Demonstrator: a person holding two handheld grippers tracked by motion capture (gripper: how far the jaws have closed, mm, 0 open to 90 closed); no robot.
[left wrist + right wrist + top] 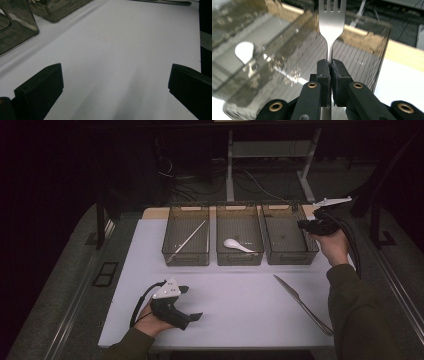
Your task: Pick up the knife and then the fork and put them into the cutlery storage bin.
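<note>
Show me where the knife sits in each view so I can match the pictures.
High view: the knife lies lower right on the white table, near the right sleeve.
Left gripper view: top edge, right of centre.
Right gripper view: faces away from it, toward the fork held in the right tongs.
Shared landmark: the row of smoky bins.

Dim room, brightly lit white table (240, 305); glare on bins (287, 62); backgrounds soft.

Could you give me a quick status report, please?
Right hand-held gripper shut on fork, over right bin. Left hand-held gripper open, empty. Nothing blocking.
</note>
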